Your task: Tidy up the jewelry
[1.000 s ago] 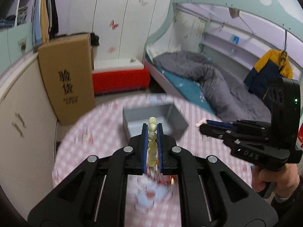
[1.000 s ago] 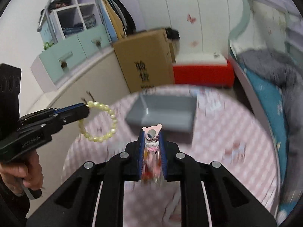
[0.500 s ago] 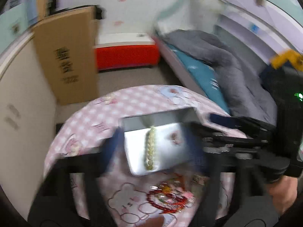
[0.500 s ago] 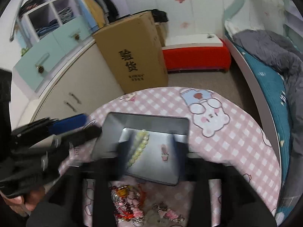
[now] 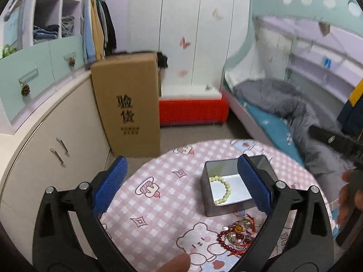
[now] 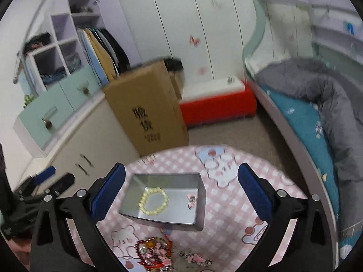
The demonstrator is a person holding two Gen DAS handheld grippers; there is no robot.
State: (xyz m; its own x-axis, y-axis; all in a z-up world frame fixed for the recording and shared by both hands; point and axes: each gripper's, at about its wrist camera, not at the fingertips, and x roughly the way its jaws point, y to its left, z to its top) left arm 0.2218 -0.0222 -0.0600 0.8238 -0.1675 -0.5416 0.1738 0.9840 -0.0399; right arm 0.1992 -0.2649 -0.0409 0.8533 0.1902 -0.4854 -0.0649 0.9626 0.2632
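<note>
A grey metal tin (image 5: 226,210) (image 6: 163,224) stands on the round table with the pink checked cloth (image 5: 158,195) (image 6: 229,215). A yellow bead bracelet (image 5: 228,189) (image 6: 141,201) lies inside it, with a small pink charm (image 6: 191,200) beside it. My left gripper (image 5: 181,161) hangs back from the tin, its jaws opening wide with nothing between them. My right gripper (image 6: 181,168) is above the tin's near side, its jaws opening too, nothing between them. A tangled pile of red and pink jewelry (image 5: 236,235) (image 6: 156,251) lies in front of the tin.
A tall cardboard box (image 5: 127,104) leans on the cream cabinet (image 5: 45,147) beyond the table. A red bench (image 5: 192,111) and a bed with a grey quilt (image 5: 283,113) stand behind. A person's hand (image 5: 354,192) holds the other gripper at the right edge.
Both grippers were shut, the left on the yellow bracelet and the right on the pink charm. Both have opened and drawn back, and the two pieces now lie in the tin.
</note>
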